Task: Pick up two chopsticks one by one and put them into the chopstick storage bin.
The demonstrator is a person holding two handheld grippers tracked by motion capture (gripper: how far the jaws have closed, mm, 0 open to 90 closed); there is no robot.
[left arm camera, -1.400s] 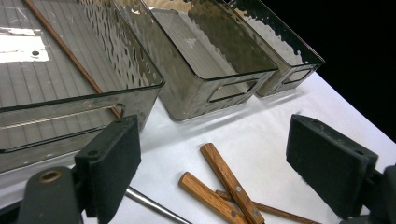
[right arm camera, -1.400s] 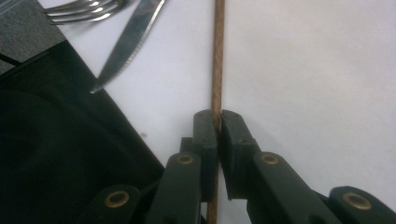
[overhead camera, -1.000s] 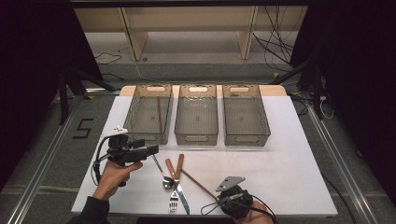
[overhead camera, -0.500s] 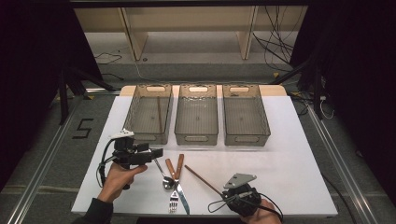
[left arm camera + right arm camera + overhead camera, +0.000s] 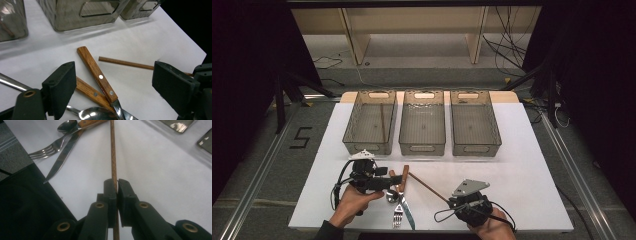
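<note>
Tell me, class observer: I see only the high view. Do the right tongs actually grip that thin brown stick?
Observer: Yes. In the right gripper view the right tongs are shut on the chopstick, pads pressing either side.
Operator: And the left tongs?
Observer: The left tongs stand wide open above the two wooden handles, touching neither.
Operator: What cutlery lies there?
Observer: A fork, a knife and a spoon, overlapping.
</note>
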